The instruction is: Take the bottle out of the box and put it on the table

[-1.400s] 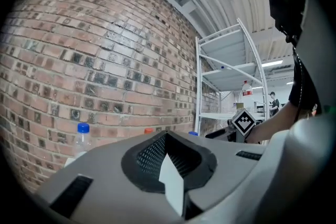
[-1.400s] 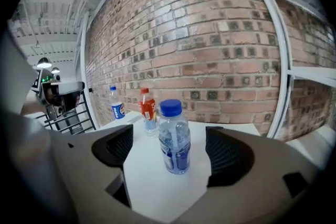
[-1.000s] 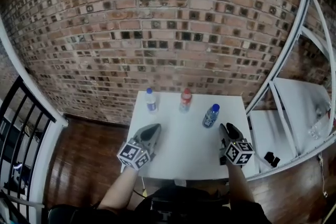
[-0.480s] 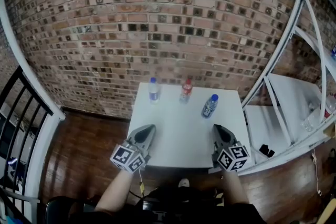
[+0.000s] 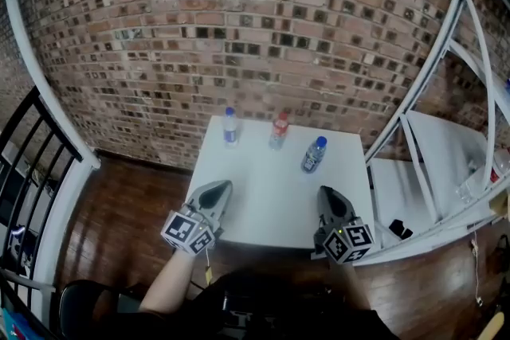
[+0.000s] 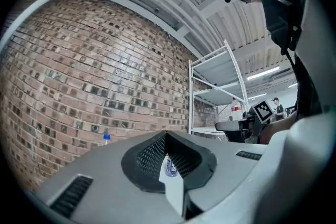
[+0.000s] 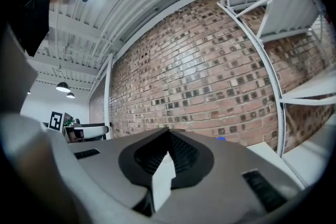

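**Bottles out on the table (image 5: 267,199), no box in view, both grippers idle**

Three bottles stand along the far half of the table. A clear bottle (image 5: 229,127) with a blue cap is by the far edge towards the left corner. A red bottle (image 5: 278,131) is just beside it at the middle of that edge. A blue bottle (image 5: 313,154) sits a little nearer, towards the right edge. All look upright and apart from one another, so each can be reached without knocking its neighbour. No box shows in any view, so the bottle named in the task is probably already one of these three.

The left gripper (image 5: 221,185) hangs over the near-left corner and the right gripper (image 5: 325,191) over the near-right corner. Both are well apart from the bottles. Each gripper's own view shows its jaws closed tip to tip with nothing clamped. Only table and brick wall (image 5: 239,28) appear through the gap behind the tips. Held low and back like this, they read as resting, not reaching. A white rack (image 5: 434,163) stands off the table's right edge.
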The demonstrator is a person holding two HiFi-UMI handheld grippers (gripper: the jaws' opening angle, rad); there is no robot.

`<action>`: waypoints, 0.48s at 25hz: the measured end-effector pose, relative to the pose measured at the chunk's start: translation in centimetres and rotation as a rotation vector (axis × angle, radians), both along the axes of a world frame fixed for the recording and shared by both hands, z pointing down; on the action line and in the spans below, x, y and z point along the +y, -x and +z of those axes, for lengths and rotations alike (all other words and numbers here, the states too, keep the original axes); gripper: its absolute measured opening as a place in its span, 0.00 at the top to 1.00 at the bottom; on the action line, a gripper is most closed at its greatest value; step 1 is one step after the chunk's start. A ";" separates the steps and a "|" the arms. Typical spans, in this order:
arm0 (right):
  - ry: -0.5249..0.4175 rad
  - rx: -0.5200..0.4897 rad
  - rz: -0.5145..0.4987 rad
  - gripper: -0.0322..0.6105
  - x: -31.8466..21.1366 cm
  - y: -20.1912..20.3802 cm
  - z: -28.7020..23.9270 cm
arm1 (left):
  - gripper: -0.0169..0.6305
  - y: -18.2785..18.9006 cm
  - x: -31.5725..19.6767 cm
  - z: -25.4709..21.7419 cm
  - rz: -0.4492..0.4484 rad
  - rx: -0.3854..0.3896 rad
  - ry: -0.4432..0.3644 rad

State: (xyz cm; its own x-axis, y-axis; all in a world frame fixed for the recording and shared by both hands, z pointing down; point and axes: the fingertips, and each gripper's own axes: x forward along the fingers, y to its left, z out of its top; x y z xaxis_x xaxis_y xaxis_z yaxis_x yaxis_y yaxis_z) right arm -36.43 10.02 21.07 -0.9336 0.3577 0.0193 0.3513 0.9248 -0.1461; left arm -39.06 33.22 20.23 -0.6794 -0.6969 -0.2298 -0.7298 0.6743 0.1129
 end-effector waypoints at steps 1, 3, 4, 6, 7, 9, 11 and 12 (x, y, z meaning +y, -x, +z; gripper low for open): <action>-0.010 -0.006 -0.004 0.95 -0.2 -0.3 0.0 | 0.98 0.0 -0.4 0.1 -0.002 0.003 -0.001; -0.023 -0.012 -0.008 0.95 -1.2 -0.5 -0.1 | 0.98 0.1 -1.4 0.0 -0.007 0.003 -0.010; -0.028 -0.013 -0.010 0.95 -1.9 -0.4 -0.2 | 0.98 0.2 -2.0 -0.2 -0.010 -0.002 -0.017; -0.034 -0.005 -0.013 0.95 -3.2 -0.7 -0.1 | 0.98 -0.1 -3.0 -0.5 -0.017 -0.009 -0.034; -0.032 0.004 -0.014 0.95 -3.7 -1.0 0.3 | 0.98 -0.4 -3.3 -0.4 -0.021 -0.009 -0.041; -0.018 0.028 -0.017 0.95 -4.4 -1.9 1.4 | 0.98 -1.3 -3.5 -0.1 -0.032 -0.002 -0.047; -0.008 0.044 -0.021 0.95 -4.7 -2.4 2.3 | 0.98 -1.9 -3.1 0.4 -0.050 0.010 -0.049; -0.004 0.049 -0.022 0.95 -4.8 -2.5 2.7 | 0.98 -2.0 -2.9 0.7 -0.061 0.018 -0.049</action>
